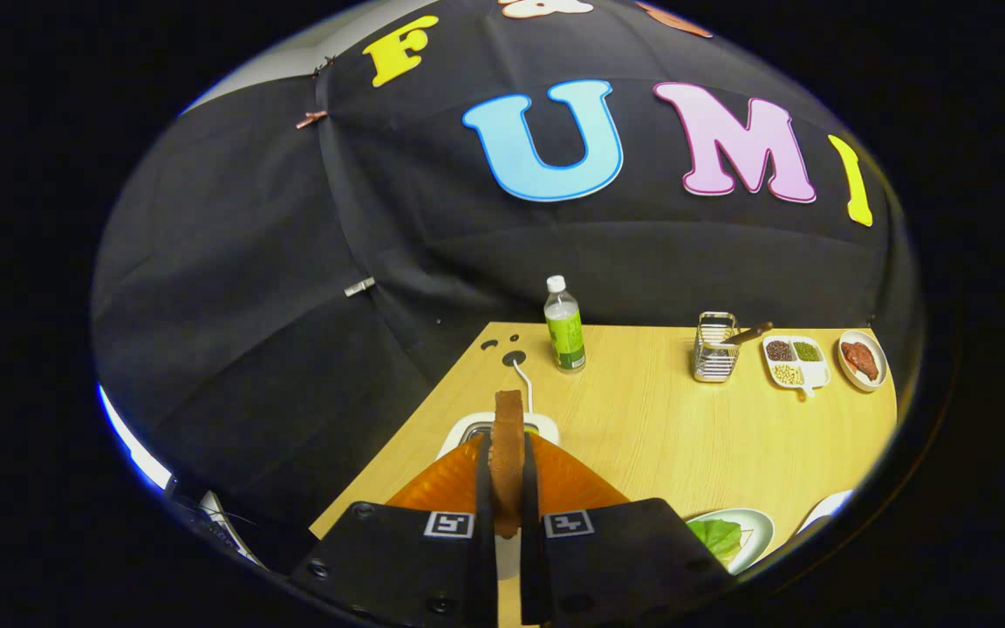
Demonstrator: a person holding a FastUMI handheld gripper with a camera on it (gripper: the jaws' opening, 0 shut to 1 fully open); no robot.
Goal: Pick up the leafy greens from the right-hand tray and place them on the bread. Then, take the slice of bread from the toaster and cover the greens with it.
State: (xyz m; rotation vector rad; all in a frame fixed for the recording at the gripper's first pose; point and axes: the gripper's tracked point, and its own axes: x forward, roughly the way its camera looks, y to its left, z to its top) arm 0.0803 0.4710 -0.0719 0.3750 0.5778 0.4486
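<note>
Gripper view: my hand-held gripper [507, 488] pinches the bread slice [508, 436] upright above the toaster [468, 432]; I'd lift straight, then carry toward the greens [716, 536], probably on bread.

- The slice of bread [508, 436] was brown, stood upright and edge-on, and was pinched between the two orange fingers [446, 480] of the gripper [508, 471], its top edge rising past their tips
- The toaster [468, 433] was white with a metal-rimmed slot and sat on the wooden table directly beneath the slice
- The leafy greens [716, 536] lay flat, bright green, on a pale plate [755, 528] to the right of the fingers
</note>
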